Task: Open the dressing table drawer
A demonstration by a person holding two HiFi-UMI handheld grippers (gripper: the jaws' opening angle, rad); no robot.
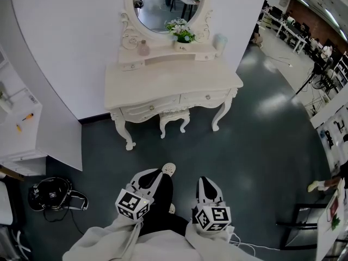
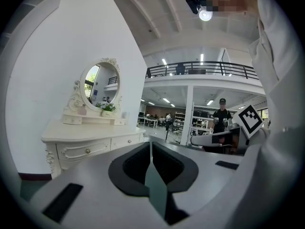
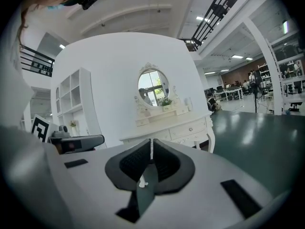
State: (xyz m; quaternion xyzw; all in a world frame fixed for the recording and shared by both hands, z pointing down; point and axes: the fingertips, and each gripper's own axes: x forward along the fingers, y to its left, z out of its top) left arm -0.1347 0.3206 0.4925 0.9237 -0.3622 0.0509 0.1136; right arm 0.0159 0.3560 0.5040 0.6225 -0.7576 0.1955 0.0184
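Both grippers sit low in the head view's centre bottom, the left gripper (image 1: 156,174) beside the right gripper (image 1: 209,180), each with its jaws pressed together on nothing; the two gripper views confirm this. Well apart from them, in the upper middle of the frame, stands the cream dressing table (image 1: 163,80) against a white wall. Its two front drawers (image 1: 179,102) are pushed in flush. A small stool (image 1: 174,118) is tucked under the table. An oval mirror (image 1: 168,4) rises at the back, with a pot of flowers (image 1: 180,30) at its base.
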